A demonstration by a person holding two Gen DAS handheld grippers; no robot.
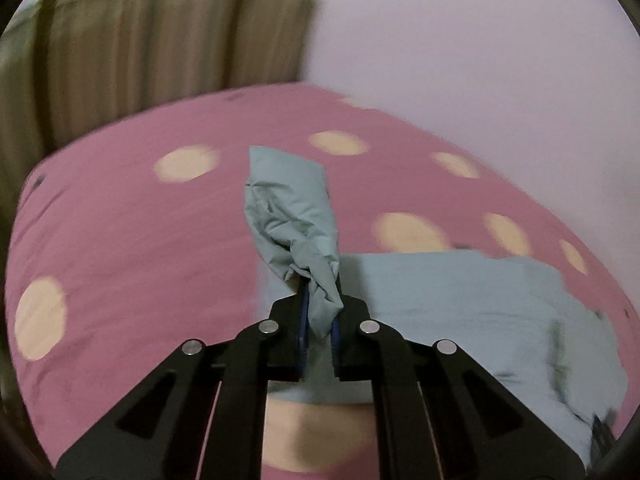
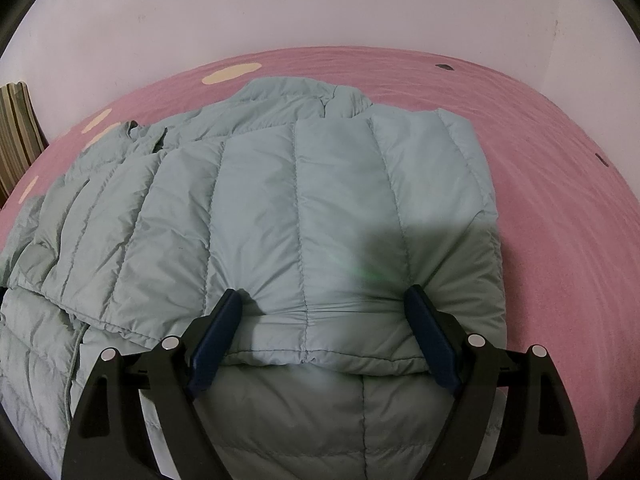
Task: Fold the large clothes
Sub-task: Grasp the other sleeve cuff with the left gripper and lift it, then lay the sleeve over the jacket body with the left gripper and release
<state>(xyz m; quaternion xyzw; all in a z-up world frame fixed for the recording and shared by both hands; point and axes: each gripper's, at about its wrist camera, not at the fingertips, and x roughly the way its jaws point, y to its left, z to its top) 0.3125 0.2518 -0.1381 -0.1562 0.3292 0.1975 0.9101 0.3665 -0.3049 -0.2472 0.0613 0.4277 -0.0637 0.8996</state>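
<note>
A pale teal quilted puffer jacket [image 2: 304, 200] lies spread on a pink bed. My right gripper [image 2: 324, 294] is open, its blue pads [image 2: 218, 328] pressed down on either side of a folded section near the jacket's near edge. My left gripper [image 1: 318, 312] is shut on a bunched piece of the jacket, likely a sleeve [image 1: 292, 216], which sticks up and forward from the jaws. The rest of the jacket [image 1: 460, 312] lies below and to the right in the left wrist view.
The bed has a pink sheet with cream dots [image 1: 120, 220]; it also shows in the right wrist view [image 2: 560, 200]. A plain pale wall [image 2: 320, 4] stands behind. Brownish striped curtains [image 1: 160, 40] hang at the left.
</note>
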